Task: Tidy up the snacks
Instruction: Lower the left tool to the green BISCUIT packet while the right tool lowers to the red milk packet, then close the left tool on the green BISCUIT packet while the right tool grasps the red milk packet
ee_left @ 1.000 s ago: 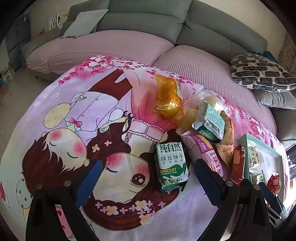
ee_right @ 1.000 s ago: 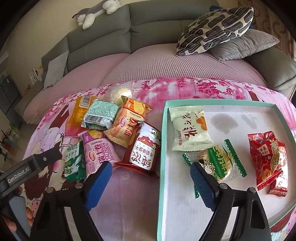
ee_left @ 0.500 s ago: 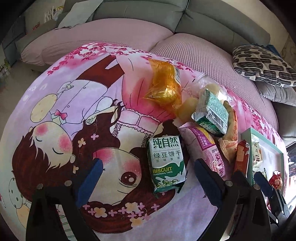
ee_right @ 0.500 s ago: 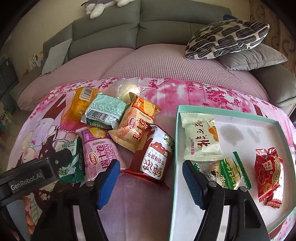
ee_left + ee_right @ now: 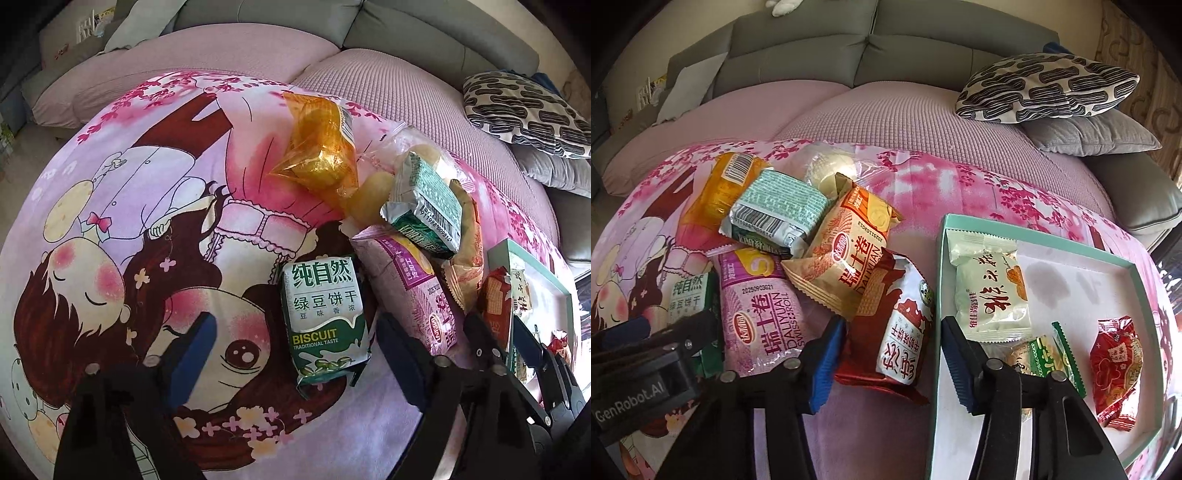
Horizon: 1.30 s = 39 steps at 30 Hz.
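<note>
Two pairs of tongs are seen closer to the snack pile than a second ago; both stand open and empty. The right tongs point(image 5: 892, 354) have been brought leftward, so that the red wafer packet point(image 5: 894, 328) now lies between the blue pads; earlier the gap straddled the rim of the teal tray point(image 5: 940, 280). The left tongs point(image 5: 291, 363) have been lowered toward the green biscuit packet point(image 5: 323, 321), which sits in the right half of the gap, near the right pad; no contact can be confirmed for either.

Four items are counted in the tray, unchanged: a white packet point(image 5: 991, 291), a green-edged sweet point(image 5: 1047, 356), and two red sweets point(image 5: 1115, 363). The remaining packets lie heaped on the pink cartoon blanket point(image 5: 129, 192) left of the tray, the purple roll packet point(image 5: 759, 314) touching the red one.

Judgement: a pick of the red wafer packet by the right tongs is being set up, with the tray just beside it as the likely destination. Task is judged under half done.
</note>
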Available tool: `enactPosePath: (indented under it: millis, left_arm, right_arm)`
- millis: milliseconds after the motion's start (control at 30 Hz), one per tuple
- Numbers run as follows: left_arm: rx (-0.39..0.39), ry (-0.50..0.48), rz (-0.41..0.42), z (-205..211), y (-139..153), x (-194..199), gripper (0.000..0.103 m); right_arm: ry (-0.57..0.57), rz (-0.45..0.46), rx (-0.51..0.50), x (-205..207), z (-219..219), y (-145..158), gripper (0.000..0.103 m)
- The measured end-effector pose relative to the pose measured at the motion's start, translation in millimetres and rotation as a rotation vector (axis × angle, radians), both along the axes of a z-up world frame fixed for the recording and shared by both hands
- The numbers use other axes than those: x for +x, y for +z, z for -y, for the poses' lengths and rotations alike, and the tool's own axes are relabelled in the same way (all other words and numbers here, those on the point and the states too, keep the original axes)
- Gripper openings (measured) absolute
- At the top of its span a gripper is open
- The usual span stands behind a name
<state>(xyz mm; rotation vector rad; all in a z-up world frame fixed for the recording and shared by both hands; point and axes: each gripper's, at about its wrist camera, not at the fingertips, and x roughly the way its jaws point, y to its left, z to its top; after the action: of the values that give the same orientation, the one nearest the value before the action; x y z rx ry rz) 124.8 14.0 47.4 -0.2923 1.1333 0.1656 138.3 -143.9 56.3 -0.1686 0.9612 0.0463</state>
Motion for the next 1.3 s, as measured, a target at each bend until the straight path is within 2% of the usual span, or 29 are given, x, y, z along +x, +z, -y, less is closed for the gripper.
enactPosePath:
  millis: [33,167,233,300,567,767,933,1167,1300]
  left_arm:
    - [-0.010,-0.004,-0.009,0.2,-2.0,1.0,0.073]
    - [-0.009,-0.013,-0.022,2.6,-5.1,1.7,0.071]
    - [-0.019,-0.020,-0.019,3.8,-4.9,1.7,0.065]
    - [-0.021,-0.024,-0.021,5.3,-4.9,1.6,0.064]
    - [-0.040,-0.018,-0.031,4.7,-6.3,2.0,0.064]
    - [-0.047,-0.014,-0.039,2.8,-7.9,2.4,0.064]
    - [-0.045,-0.011,-0.043,4.6,-8.5,2.3,0.064]
    - [-0.046,-0.010,-0.045,4.9,-9.1,2.1,0.064]
    - [-0.042,-0.014,-0.049,5.7,-9.7,2.2,0.064]
  right_arm:
    - [-0.002,0.001,-0.005,0.0,0.9,0.0,0.050]
    - [-0.007,0.011,-0.007,-1.7,3.7,3.7,0.047]
    - [-0.001,0.021,-0.011,-4.0,2.7,6.1,0.047]
    - [0.007,0.031,-0.004,-6.6,1.5,9.2,0.047]
    - [0.033,0.073,-0.030,-13.9,-4.8,20.2,0.047]
    - [0.036,0.077,-0.068,-13.7,-6.7,18.7,0.043]
    - [0.069,0.109,-0.064,-17.8,-14.0,24.4,0.043]
    - [0.091,0.069,-0.064,-15.2,-20.0,11.6,0.043]
    - [0.057,0.020,-0.090,-10.2,-15.1,-2.9,0.043]
